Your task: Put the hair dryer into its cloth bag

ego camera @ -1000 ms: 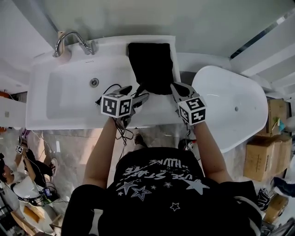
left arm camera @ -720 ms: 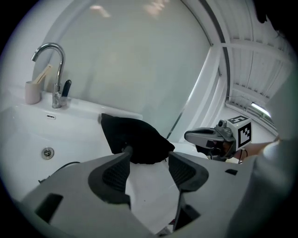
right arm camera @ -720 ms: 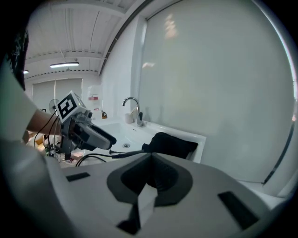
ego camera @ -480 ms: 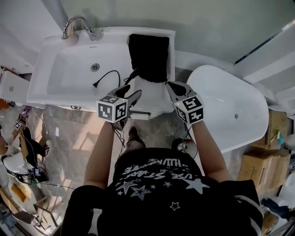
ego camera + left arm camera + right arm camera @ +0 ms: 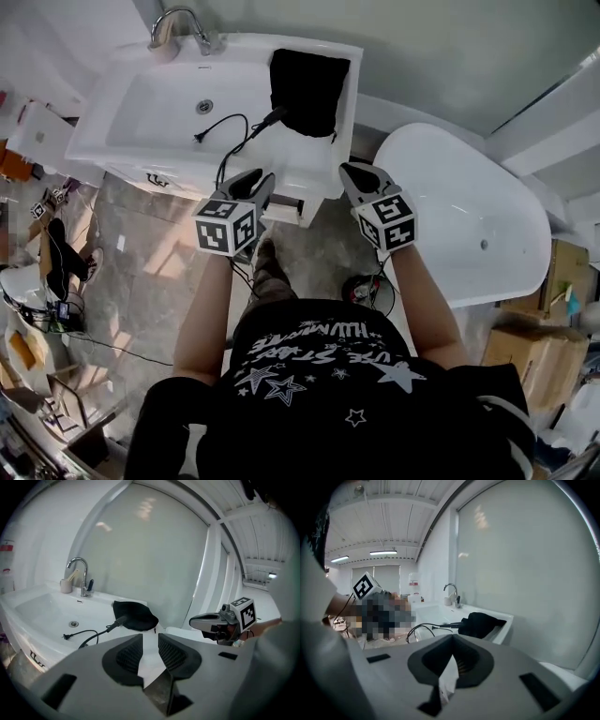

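Both grippers hang over the floor, well apart from the sink [image 5: 103,141], from the head view. The left gripper [image 5: 255,178] and the right gripper [image 5: 354,171] point toward it with nothing in them. The black cloth bag [image 5: 307,89] lies on the ledge at the right end of the sink. A black cord [image 5: 225,131] runs out of its mouth and loops into the basin, plug and all.

The left gripper view shows its jaws narrow, with a slim gap and nothing between. They have just been closing on air. Beyond them the thick end of the cord goes into the bag. The hair dryer itself is out of sight, so I judge that it sits inside.

The right gripper view shows its jaws together and empty, with the bag and the trailing cord ahead.

To my eye the bagging is as good as done, and only the loose cord is left. If that gets tidied, the next move calls for reaching back to the sink. One gripper would open and pinch the thin cord, then feed it in while the other steadies the limp bag mouth.
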Demonstrator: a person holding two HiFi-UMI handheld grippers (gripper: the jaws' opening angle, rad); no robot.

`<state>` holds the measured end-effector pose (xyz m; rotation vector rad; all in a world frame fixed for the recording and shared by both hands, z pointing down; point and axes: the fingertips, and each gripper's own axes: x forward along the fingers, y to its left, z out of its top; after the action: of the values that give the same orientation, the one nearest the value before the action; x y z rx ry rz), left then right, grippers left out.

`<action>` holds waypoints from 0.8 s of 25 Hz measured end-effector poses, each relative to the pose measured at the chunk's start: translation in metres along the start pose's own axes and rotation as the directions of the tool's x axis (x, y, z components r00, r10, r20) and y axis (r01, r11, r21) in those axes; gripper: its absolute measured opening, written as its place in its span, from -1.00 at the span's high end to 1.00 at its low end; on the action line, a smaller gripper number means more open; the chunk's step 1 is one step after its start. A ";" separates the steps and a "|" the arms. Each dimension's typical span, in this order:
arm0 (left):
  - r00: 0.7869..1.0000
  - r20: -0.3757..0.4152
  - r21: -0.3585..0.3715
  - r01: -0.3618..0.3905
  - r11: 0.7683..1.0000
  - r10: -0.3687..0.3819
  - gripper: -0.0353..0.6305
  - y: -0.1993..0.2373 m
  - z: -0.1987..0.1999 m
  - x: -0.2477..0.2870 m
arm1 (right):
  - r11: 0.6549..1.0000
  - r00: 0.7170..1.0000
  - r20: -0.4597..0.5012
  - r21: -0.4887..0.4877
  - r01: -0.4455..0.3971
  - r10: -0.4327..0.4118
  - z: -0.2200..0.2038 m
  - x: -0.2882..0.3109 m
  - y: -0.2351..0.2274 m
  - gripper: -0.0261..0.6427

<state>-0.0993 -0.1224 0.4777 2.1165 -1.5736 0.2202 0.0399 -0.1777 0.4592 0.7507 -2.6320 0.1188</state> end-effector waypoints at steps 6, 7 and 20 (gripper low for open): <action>0.998 0.012 -0.006 -0.054 0.999 0.054 0.63 -0.025 -0.036 -0.033 | 0.998 0.998 0.020 -0.017 -0.054 0.055 -0.016 -0.028 0.023 0.90; 0.998 0.014 -0.011 -0.061 0.998 0.061 0.64 -0.029 -0.042 -0.038 | 0.998 0.998 0.023 -0.020 -0.058 0.058 -0.019 -0.034 0.027 0.90; 0.984 0.080 -0.023 -0.158 0.987 0.159 0.87 -0.088 -0.082 -0.108 | 0.990 0.989 0.054 -0.022 -0.139 0.140 -0.042 -0.094 0.078 0.90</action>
<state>-0.0394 0.0279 0.4799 2.0122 -1.7881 0.1754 0.0873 -0.0577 0.4618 0.5717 -2.7339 0.1150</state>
